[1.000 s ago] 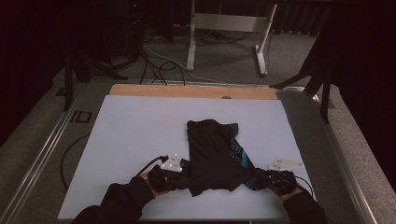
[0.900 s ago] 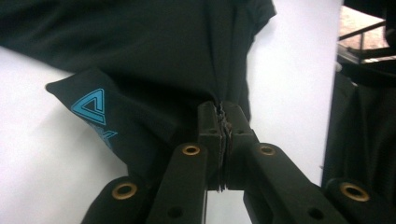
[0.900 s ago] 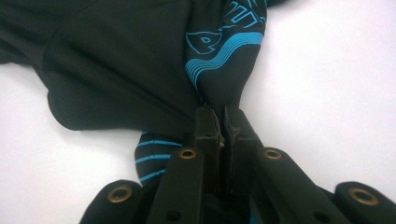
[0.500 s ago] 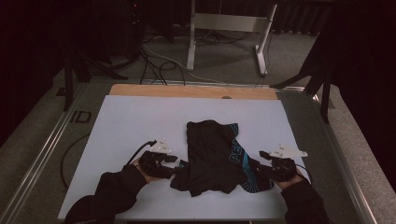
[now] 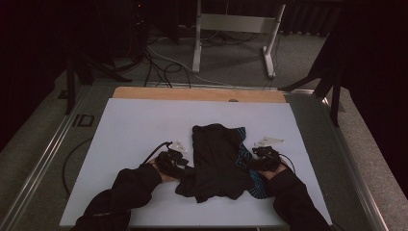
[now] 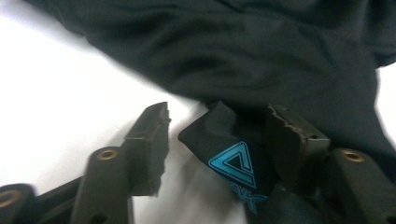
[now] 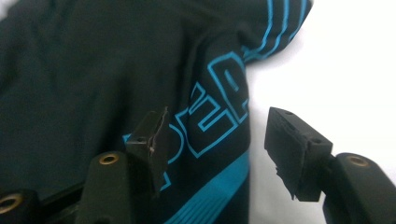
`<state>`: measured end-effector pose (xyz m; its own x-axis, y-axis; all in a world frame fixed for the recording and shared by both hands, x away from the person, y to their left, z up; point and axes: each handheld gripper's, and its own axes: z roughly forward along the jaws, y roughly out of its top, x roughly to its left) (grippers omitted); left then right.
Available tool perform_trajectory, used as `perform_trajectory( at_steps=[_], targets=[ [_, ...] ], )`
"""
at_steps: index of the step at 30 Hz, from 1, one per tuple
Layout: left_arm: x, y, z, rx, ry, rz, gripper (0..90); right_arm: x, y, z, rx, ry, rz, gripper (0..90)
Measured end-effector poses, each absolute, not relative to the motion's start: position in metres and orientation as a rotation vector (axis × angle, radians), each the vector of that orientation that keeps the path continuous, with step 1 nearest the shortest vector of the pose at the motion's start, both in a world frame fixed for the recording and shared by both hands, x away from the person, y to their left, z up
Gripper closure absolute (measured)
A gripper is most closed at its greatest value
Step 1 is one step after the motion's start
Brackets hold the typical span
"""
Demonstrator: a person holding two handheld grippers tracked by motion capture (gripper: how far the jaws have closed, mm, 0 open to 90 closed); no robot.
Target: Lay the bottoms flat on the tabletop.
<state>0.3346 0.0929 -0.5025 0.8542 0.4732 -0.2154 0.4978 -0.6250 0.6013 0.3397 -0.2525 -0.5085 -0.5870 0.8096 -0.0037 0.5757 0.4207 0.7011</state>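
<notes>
Two grippers sit at the sides of a black garment [image 5: 216, 161] with blue lettering, which lies rumpled on the white table [image 5: 130, 125] near the person's edge. The left gripper [image 6: 217, 135] has its jaws apart, a folded corner with a blue triangle lying loose between them; the right gripper [image 7: 215, 140] is also spread, straddling the printed edge without pinching it. Both pairs of jaws have just been opening. To fold on well, each should probably bite one clean layer at matching points before lifting, so the cloth travels evenly. Compared with a second ago, both hands have slid away from the person along the garment's sides, letting go of the near hem
</notes>
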Motion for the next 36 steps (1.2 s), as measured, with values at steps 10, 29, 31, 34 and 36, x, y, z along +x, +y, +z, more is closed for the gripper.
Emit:
perform_trajectory(
  at_steps=[10, 29, 31, 34, 36],
  targets=[
    [0.332, 0.092, -0.508, 2.35, 0.683, -0.074, 85.7, 0.34, -0.246, -0.515, 1.173, 2.397, 0.902, 79.9],
    [0.26, 0.187, -0.483, 2.165, 0.915, 0.1, 87.5, 0.317, -0.258, -0.503, 1.113, 2.347, 0.891, 86.2],
    [0.252, 0.191, -0.483, 2.146, 0.941, 0.111, 87.4, 0.314, -0.258, -0.502, 1.114, 2.351, 0.903, 86.1],
    [0.241, 0.19, -0.484, 2.139, 0.96, 0.125, 87.3, 0.309, -0.259, -0.5, 1.101, 2.368, 0.907, 86.1],
    [0.234, 0.187, -0.484, 2.136, 0.961, 0.118, 87.2, 0.303, -0.258, -0.5, 1.085, 2.371, 0.899, 86.1]
  ],
)
